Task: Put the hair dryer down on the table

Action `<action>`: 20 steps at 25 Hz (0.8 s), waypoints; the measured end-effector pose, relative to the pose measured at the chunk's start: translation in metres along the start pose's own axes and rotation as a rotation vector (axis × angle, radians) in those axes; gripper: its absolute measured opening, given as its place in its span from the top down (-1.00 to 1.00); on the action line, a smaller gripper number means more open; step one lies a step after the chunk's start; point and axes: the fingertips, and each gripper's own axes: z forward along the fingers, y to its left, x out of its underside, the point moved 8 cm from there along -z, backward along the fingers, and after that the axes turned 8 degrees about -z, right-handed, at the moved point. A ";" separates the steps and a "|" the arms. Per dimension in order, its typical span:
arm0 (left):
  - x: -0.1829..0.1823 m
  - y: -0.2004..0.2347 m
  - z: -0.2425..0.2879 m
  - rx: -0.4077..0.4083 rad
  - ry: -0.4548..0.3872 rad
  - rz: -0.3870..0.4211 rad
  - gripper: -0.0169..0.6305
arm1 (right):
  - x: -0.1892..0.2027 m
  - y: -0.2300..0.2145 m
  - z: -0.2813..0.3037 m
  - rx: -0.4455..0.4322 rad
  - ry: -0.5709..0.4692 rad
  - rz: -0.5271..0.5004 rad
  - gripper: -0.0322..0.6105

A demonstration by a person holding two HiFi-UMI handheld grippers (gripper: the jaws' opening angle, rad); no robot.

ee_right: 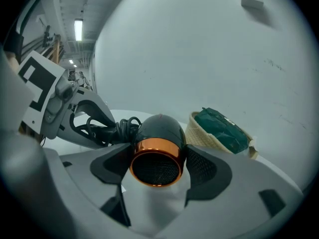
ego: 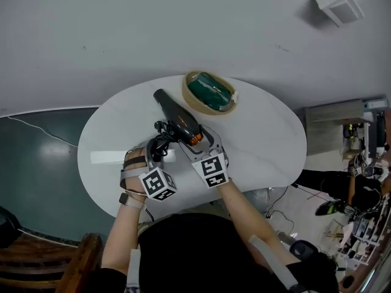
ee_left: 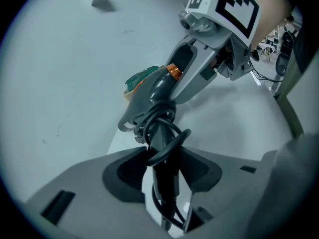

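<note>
Step in hand: lowering, nothing released yet. The hair dryer (ego: 177, 118) is mid-frame in the head view, over the white table (ego: 263, 142), carried by both tools. Your left gripper (ee_left: 162, 159) pinches the handle with the wound cord (ee_left: 172, 133). Your right gripper (ee_right: 156, 164) clamps the barrel at its orange-ringed end. Can't tell if it touches the tabletop. Next you'd likely set it flat, then spread both pairs of fingers, minding the cord doesn't snag. The basket (ego: 186, 94) sits just beside the nozzle, upper centre. There's bare table left and right; the near edge is close under your hands.
</note>
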 end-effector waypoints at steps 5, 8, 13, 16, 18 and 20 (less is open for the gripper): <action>0.010 0.004 0.008 -0.011 0.019 0.004 0.33 | 0.004 0.004 0.016 -0.022 0.034 -0.004 -0.22; 0.014 0.007 0.013 -0.019 0.026 0.016 0.33 | 0.005 0.006 0.025 -0.029 0.046 0.003 -0.22; 0.022 0.014 0.019 -0.017 0.039 0.016 0.33 | 0.006 0.010 0.039 -0.036 0.067 0.002 -0.21; 0.026 0.017 0.023 -0.015 0.046 0.002 0.32 | 0.004 0.011 0.045 -0.036 0.069 -0.011 -0.21; 0.028 0.019 0.026 -0.012 0.047 -0.011 0.32 | 0.003 0.011 0.049 -0.034 0.063 -0.033 -0.21; 0.029 0.021 0.028 -0.012 0.047 -0.018 0.31 | 0.004 0.011 0.053 -0.034 0.060 -0.056 -0.21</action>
